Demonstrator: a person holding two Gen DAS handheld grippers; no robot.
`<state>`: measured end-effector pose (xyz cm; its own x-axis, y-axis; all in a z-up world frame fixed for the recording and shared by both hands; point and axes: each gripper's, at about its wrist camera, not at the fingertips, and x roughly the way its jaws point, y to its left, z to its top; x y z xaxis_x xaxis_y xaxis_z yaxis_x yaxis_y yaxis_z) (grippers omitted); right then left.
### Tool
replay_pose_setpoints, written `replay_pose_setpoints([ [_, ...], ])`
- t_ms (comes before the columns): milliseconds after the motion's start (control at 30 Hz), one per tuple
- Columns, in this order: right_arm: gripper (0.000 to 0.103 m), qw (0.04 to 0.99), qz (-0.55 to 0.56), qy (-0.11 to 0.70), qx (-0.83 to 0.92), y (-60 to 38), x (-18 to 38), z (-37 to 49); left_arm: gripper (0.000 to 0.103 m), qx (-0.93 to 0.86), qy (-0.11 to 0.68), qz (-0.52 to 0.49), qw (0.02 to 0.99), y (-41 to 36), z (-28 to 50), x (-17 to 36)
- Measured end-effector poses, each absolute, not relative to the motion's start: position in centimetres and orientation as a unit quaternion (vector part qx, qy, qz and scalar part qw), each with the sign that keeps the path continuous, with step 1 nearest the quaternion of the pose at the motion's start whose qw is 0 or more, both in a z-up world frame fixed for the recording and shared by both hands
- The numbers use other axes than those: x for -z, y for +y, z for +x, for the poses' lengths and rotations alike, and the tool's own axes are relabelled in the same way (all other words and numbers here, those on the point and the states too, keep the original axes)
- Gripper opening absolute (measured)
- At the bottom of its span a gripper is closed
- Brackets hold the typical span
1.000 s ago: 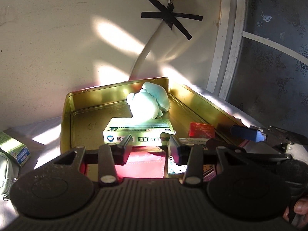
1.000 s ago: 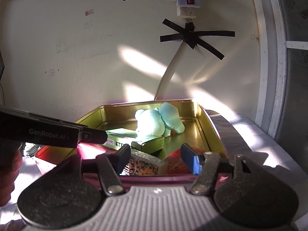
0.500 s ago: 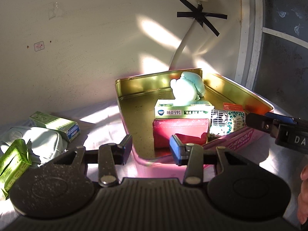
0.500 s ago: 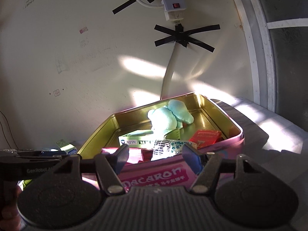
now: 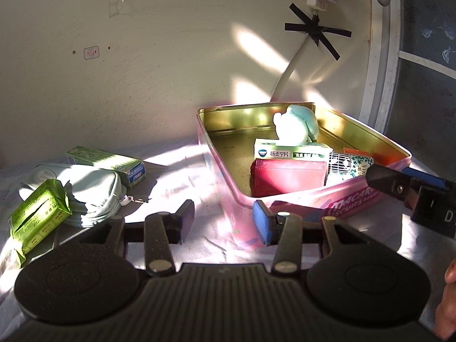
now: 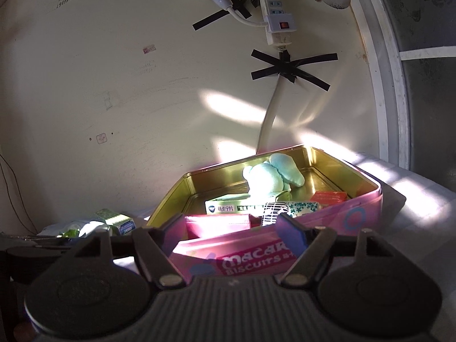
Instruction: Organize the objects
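A white cloth covers the tabletop (image 5: 176, 171) I work over, its far edge meeting a cream wall where a white power strip (image 6: 278, 20) hangs, its cord held by crossed black tape (image 6: 290, 69). The biggest thing on it is the pink biscuit tin (image 5: 350, 199), gold inside, sitting toward the far right corner against the wall. Inside it a pale green plush toy (image 5: 296, 126) leans near the back wall of the tin, a white and green medicine box (image 5: 290, 152) lies just in front of it, a red wallet (image 5: 287, 176) stands against the tin's near wall, with a patterned box (image 5: 350, 165) beside it and a small red box (image 6: 327, 196) further right. Toward the left edge of the tabletop, well apart from the tin, a pale grey zip pouch (image 5: 85, 188) lies with a green and white carton (image 5: 108, 162) touching its far side and a bright green packet (image 5: 37, 213) resting against its near side. My left tool (image 5: 223, 219) hovers over bare cloth just before the tin's near corner, its jaws narrow but opening with nothing between them. My right tool (image 6: 230, 228) faces the tin's lettered front wall, jaws fairly wide and opening, gripping nothing.
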<state>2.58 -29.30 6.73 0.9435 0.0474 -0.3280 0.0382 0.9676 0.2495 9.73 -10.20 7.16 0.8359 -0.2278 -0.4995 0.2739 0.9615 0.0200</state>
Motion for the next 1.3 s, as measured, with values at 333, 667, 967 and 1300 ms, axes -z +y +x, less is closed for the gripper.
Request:
replay_pose_setpoints([
  [333,0.073,0.985,0.103,0.135,0.017,-27.0,-6.1,0.3,0.049,0.120,0.243,0.048,0.961,-8.9,7.8,-5.7],
  [667,0.073,0.984,0.106,0.146,0.003,-26.1,-6.3,0.1,0.049,0.120,0.239,0.044,0.963,-8.0,6.8,-5.5],
  [967,0.074,0.985,0.097,0.145,0.000,-24.9,-6.4,0.2,0.049,0.127,0.232,0.037,0.964,-6.8,6.4,-5.7],
  [1300,0.074,0.985,0.077,0.156,-0.015,-22.4,-6.2,1.1,0.050,0.107,0.234,0.022,0.966,-3.7,6.9,-4.9],
])
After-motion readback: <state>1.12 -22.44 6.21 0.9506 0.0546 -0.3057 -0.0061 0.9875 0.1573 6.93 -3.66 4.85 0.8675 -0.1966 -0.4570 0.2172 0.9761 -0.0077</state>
